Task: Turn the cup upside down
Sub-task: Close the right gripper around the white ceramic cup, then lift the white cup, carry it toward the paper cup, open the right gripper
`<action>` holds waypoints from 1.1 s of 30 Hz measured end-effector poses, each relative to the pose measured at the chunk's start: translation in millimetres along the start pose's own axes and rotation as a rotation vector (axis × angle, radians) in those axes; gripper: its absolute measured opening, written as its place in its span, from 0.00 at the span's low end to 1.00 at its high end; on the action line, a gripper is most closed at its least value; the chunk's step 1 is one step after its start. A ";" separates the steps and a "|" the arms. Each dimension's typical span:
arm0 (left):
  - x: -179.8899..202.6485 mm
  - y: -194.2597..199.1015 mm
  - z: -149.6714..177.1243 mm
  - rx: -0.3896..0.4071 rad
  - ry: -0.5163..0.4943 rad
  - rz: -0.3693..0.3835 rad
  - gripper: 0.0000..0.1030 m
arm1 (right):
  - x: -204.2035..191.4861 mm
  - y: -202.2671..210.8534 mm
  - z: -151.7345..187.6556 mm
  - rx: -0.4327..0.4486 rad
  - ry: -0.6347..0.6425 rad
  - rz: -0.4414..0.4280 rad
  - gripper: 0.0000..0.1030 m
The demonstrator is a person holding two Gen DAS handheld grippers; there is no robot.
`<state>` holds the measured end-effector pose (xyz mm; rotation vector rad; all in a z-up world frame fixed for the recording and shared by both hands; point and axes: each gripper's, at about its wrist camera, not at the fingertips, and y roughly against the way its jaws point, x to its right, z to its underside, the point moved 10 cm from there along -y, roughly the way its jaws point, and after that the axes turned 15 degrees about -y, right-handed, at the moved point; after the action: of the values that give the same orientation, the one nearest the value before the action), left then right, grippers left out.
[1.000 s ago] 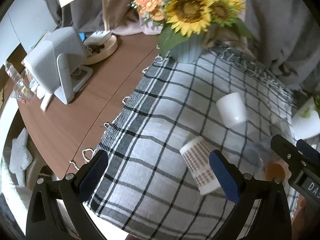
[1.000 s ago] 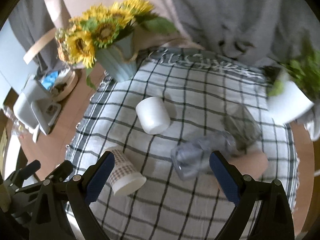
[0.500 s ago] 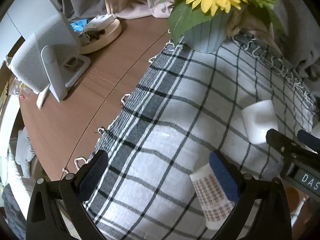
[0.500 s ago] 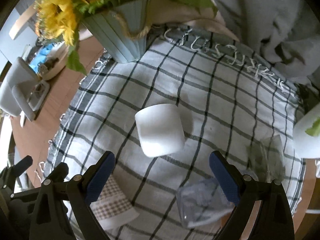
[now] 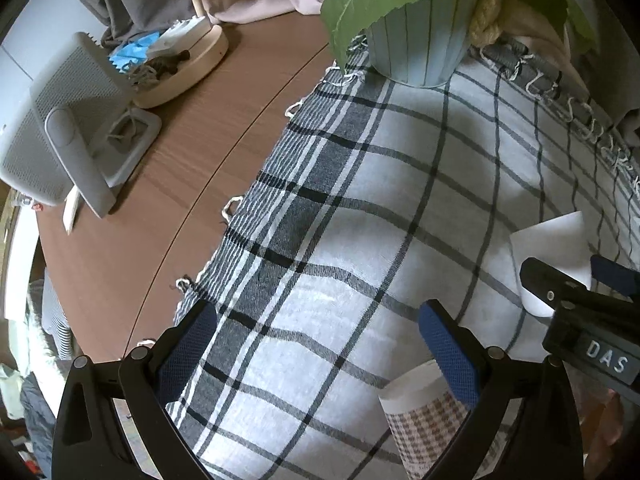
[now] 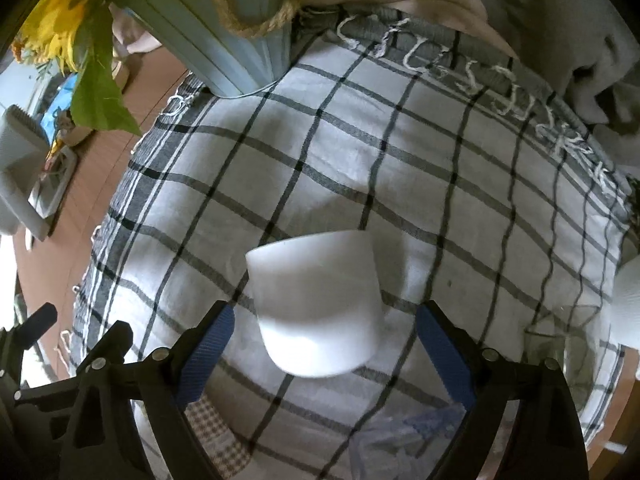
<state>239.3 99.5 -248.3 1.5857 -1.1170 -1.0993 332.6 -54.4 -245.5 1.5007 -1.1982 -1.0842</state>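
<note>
**Right gripper lined up on white cup, grasp not yet made**

Wooden table (image 5: 168,184), mostly covered by a checked cloth (image 6: 400,184). Blue ribbed vase (image 5: 420,40) of sunflowers stands at the cloth's far edge.

White cup (image 6: 316,304) sits on the cloth, wider end nearest the lens; whether its mouth faces up or down cannot be told. Right gripper (image 6: 324,356) is spread wide, one blue pad either side of the cup, neither touching. Left gripper (image 5: 316,356) also spread, over bare cloth, holding nothing.

Step in hand, by judgement: approach to grasp. Next move calls for closing squarely on the cup wall, lifting clear of the cloth, then rolling the wrist over before setting down.

View differences: right wrist shows the cup centred between the fingers, plus clear plastic (image 6: 408,436) low on the cloth. Left wrist shows only the cup's edge behind the other gripper, but gives the grey fan (image 5: 60,128), a round tray (image 5: 180,68) and the checked paper cup (image 5: 424,420) on its side.
</note>
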 end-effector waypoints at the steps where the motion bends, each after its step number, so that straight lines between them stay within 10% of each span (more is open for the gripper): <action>1: -0.5 -1.2 -1.1 -0.002 0.002 0.001 1.00 | -0.9 -4.9 -0.5 -0.015 -0.002 -0.004 0.87; 7: -7.3 -1.0 -5.3 0.005 -0.001 -0.016 1.00 | 0.5 -22.1 1.0 -0.058 -0.043 -0.021 0.69; 33: 23.7 93.3 31.6 0.209 -0.208 0.115 1.00 | 51.6 103.7 92.4 0.124 -0.402 -0.094 0.69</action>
<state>196.4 52.1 -169.7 1.5691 -1.4849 -1.1185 230.4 -129.3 -168.7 1.4862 -1.5034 -1.4459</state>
